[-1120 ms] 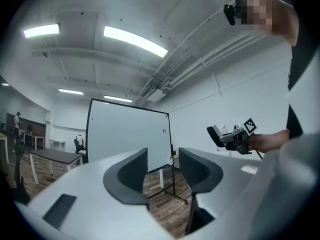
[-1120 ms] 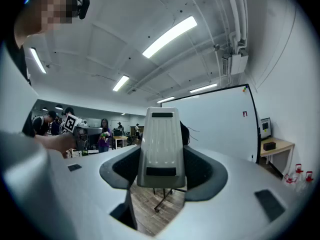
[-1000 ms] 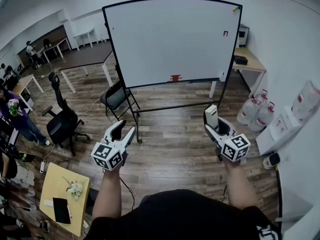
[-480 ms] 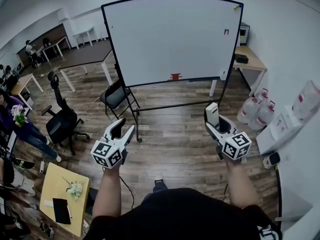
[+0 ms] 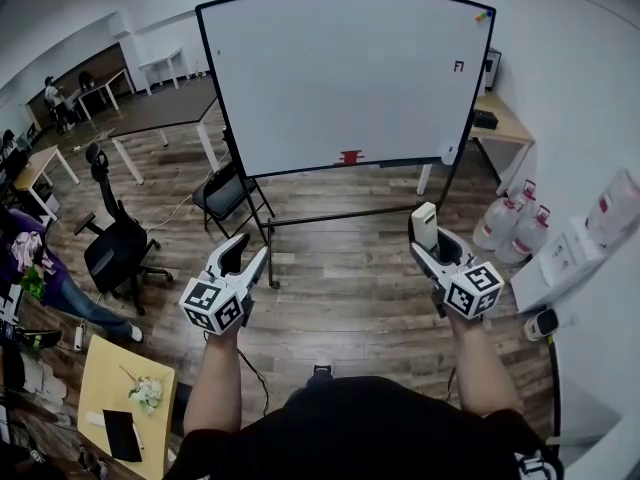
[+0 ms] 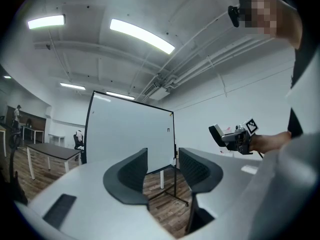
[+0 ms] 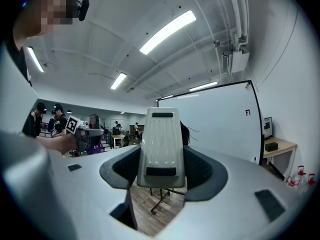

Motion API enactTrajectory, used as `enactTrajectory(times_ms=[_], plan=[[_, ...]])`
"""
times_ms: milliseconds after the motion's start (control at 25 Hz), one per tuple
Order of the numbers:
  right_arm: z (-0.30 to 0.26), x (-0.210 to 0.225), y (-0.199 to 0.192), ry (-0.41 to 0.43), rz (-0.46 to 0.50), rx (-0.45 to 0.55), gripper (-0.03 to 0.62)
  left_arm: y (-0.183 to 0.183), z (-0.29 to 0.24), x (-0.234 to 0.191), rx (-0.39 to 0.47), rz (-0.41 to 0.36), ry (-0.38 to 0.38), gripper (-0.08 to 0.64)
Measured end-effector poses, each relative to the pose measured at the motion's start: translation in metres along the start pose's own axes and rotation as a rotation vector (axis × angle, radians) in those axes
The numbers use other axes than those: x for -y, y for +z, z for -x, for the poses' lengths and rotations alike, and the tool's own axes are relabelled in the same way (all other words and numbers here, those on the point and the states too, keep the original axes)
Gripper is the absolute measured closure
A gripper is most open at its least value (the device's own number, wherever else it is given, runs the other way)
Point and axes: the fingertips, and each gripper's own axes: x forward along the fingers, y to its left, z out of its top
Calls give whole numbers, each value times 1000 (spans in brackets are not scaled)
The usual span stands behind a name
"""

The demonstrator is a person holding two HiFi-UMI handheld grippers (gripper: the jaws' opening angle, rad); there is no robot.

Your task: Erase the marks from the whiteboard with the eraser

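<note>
- You stood facing the whiteboard (image 5: 340,78), well apart from it across the wood floor (image 5: 340,288), with a gripper held low in each hand.
- Your right gripper (image 5: 428,240) was clamped on the pale eraser (image 5: 424,224), which stood upright between the jaws with its top end poking above them toward the board.
- Your left gripper (image 5: 250,250) was carrying nothing. Its jaws stood moderately apart, and only the board and floor showed through the gap.
- Over the preceding second the board had grown slightly larger in the head view. What looked like a shoe tip (image 5: 318,370) had appeared below your arms. Both grippers had kept almost the same pose, so you appeared to be walking in rather than reaching.
- The small dark mark (image 5: 459,66) sat high near the board's right edge, not yet wiped. A small red object (image 5: 350,156) rested on the ledge along the bottom edge, though what it was could not be made out.
- Erasing had probably not begun. The eraser was far from the mark, so the likely need was to close the gap and then raise the right gripper high.
</note>
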Motion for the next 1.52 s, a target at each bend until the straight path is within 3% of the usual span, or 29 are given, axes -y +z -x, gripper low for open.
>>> enactTrajectory(times_ms=[840, 1520], plan=[[-149, 55, 0, -45, -26, -39, 342, -13, -114, -136, -30, 16, -42, 356], [-207, 62, -3, -71, -30, -60, 342, -23, -148, -198, -28, 29, -64, 356]])
